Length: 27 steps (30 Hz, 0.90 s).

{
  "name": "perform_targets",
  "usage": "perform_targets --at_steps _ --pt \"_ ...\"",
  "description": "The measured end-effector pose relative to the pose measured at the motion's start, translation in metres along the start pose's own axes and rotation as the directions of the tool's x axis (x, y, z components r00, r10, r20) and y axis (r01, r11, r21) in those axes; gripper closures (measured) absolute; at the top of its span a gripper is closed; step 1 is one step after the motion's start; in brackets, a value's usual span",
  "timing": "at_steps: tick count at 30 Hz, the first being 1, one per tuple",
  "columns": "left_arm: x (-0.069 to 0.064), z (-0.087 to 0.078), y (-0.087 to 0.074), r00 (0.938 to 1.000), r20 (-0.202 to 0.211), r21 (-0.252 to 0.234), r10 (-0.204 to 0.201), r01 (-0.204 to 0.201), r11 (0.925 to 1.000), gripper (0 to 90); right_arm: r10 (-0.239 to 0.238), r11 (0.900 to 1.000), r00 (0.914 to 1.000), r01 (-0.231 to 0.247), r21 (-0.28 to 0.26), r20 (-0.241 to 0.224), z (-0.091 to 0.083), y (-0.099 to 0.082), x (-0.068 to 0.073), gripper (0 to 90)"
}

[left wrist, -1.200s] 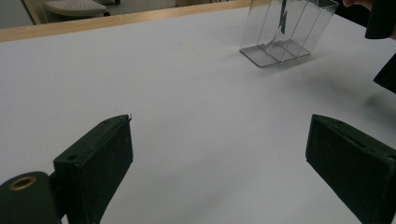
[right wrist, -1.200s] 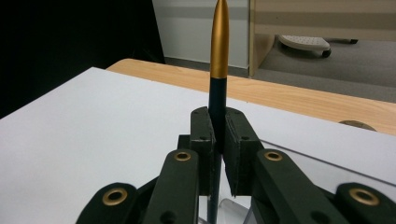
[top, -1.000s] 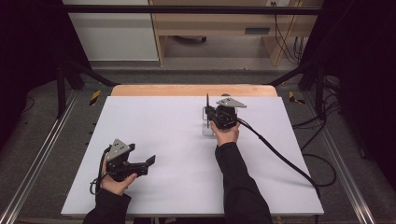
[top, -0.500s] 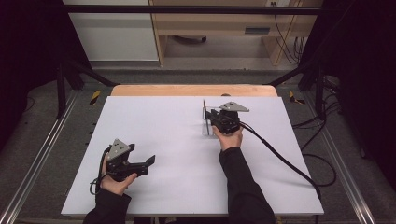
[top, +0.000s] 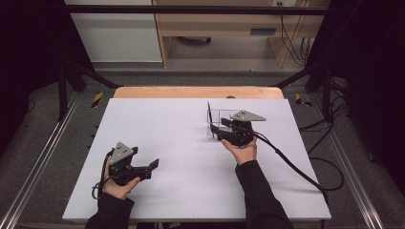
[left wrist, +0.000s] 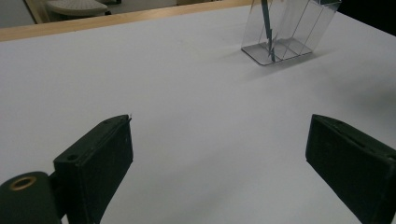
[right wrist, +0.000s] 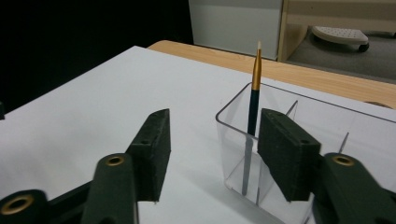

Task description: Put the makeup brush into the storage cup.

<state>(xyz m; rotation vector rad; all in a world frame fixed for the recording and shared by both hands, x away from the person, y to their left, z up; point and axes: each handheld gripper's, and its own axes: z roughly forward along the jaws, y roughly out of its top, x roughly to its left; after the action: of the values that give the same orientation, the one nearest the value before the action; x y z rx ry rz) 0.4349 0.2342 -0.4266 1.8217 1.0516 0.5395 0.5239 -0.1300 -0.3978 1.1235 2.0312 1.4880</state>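
Right gripper (top: 216, 129): jaws apart, gripping nothing. In the right gripper view (right wrist: 210, 154) one jaw stands outside the clear box, the other over its near wall or just inside it; can't tell which, and can't tell if it touches the wall.
Right hand (top: 242, 151): holds that gripper from the near side, dark sleeve running back to the table's near edge. Grey three-cornered plate on top, black cable trailing off to the right.
Left gripper (top: 154, 164): jaws wide apart, nothing between them. In the left gripper view (left wrist: 219, 154) bare white surface shows in the gap.
Left hand (top: 118, 183): wrapped round the gripper body at the near-left part of the table, jaws pointing right.
Clear box (top: 220, 120): transparent plastic holder with inner dividers, on the far-right part of the white surface, right at the right gripper's jaws. Seen in the left gripper view (left wrist: 290, 28) well beyond the jaws, and in the right gripper view (right wrist: 280, 154) directly ahead.
Brush (top: 209, 113): thin, dark handle, gold ferrule, pale tip up. Stands in the box's corner compartment, leaning slightly. Clear in the right gripper view (right wrist: 254, 98); lower part visible in the left gripper view (left wrist: 267, 23).
Table (top: 181, 124): white sheet, wooden strip along the far edge.
Spacing: the two grippers well apart.
Background: dark metal frame, grey floor, wooden furniture beyond the table.
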Motion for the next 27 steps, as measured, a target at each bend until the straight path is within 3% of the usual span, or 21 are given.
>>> perform_targets --at_steps 7,13,18,27 --pt "0.001 -0.001 0.000 1.0000 -0.001 -0.002 -0.003 0.003 1.0000 6.5 -0.017 0.9998 0.9998 0.017 -0.012 -0.012 -0.021 -0.004 0.003 29.5" --pt "0.001 -0.001 0.000 1.0000 -0.002 0.001 0.000 0.000 1.0000 6.1 -0.051 0.9987 0.9986 0.051 0.006 0.014 -0.036 -0.009 0.004 18.4" --pt "0.002 -0.001 0.000 1.0000 -0.003 0.004 0.000 0.000 1.0000 5.8 -0.050 0.9987 0.9987 0.050 0.004 -0.004 -0.048 -0.013 0.004 14.3" --pt "0.001 0.001 -0.001 1.0000 -0.001 0.013 0.005 -0.005 0.9999 5.2 -0.056 0.9982 0.9982 0.055 0.023 0.024 -0.069 -0.027 -0.002 8.5"
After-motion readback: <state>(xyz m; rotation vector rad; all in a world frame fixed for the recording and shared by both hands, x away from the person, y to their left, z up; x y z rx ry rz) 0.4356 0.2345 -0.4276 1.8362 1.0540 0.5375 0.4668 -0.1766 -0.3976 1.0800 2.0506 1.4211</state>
